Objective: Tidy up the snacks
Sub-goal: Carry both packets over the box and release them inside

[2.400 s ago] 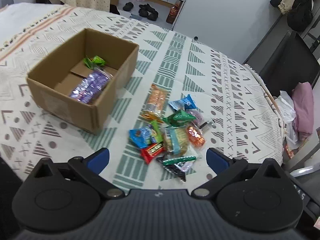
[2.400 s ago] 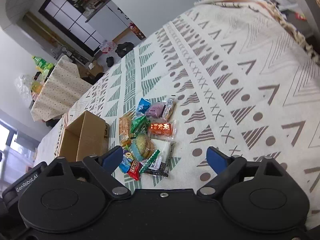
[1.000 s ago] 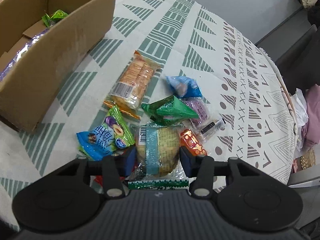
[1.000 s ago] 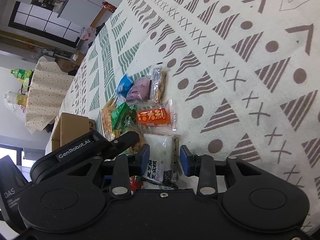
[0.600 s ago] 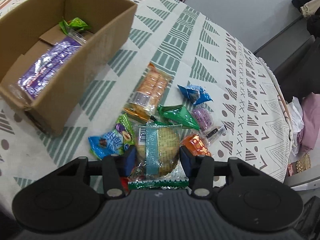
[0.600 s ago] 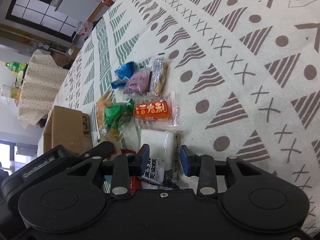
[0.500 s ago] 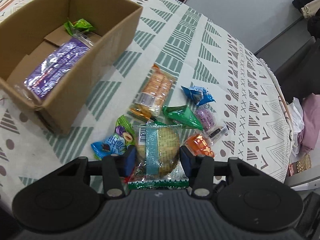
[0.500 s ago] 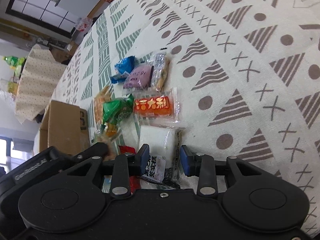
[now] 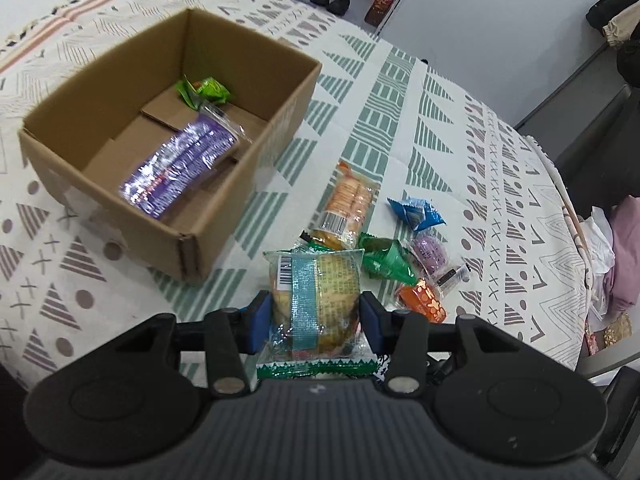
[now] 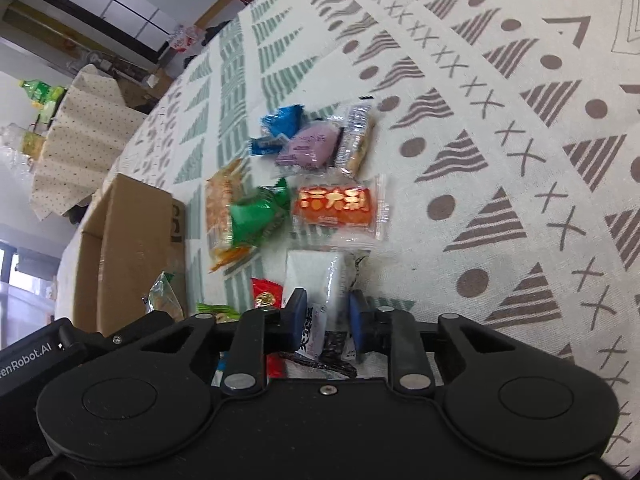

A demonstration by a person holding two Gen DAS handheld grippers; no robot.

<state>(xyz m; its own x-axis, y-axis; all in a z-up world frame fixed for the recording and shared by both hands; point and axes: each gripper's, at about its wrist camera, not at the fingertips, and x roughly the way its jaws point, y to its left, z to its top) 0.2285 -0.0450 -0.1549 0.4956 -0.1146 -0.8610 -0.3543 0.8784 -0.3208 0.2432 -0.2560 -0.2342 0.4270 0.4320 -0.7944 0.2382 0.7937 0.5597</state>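
On black housing (image 10: pixel 28 364): "enRobot.AI" txt, rest cropped.

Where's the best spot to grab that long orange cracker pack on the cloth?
Grip the orange cracker pack across its narrow width near the middle, coming from above. It lies flat with both long sides clear, while its near end overlaps the green triangular packet.
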